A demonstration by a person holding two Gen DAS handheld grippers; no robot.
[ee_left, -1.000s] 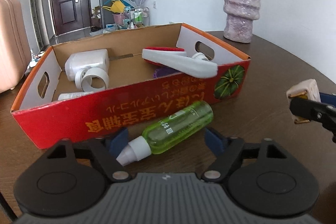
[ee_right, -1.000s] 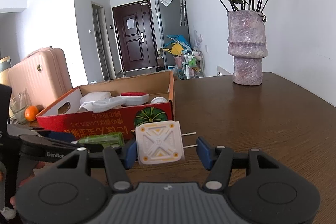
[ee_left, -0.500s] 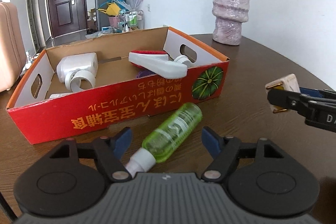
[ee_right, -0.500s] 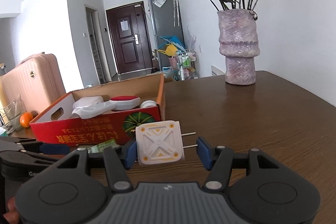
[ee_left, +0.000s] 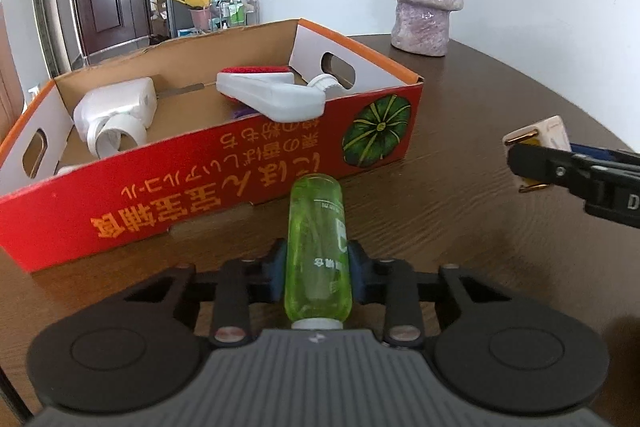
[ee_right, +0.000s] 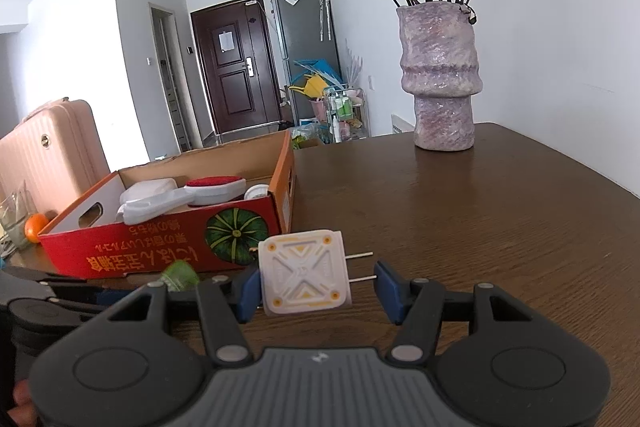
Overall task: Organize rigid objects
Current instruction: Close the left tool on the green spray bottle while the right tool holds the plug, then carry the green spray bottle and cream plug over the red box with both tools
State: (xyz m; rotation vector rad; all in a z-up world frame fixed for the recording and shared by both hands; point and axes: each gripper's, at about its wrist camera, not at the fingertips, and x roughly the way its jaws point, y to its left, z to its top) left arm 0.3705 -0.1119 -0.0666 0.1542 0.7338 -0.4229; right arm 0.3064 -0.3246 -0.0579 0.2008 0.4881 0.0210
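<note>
the red cardboard box (ee_left: pixel 208 195) bears upside-down orange japanese lettering beside a green pumpkin picture, the green bottle (ee_left: pixel 318 247) carries small white characters too blurred to read, and the right gripper (ee_left: pixel 536 163) shows a single white "d".

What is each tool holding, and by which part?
The left tool grips the green bottle across its body. The right tool holds the white plug adapter between body and prongs.

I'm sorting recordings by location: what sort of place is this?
Probably a lived-in home: a wooden table with a vase of dried roses, a suitcase, and a front door.
</note>
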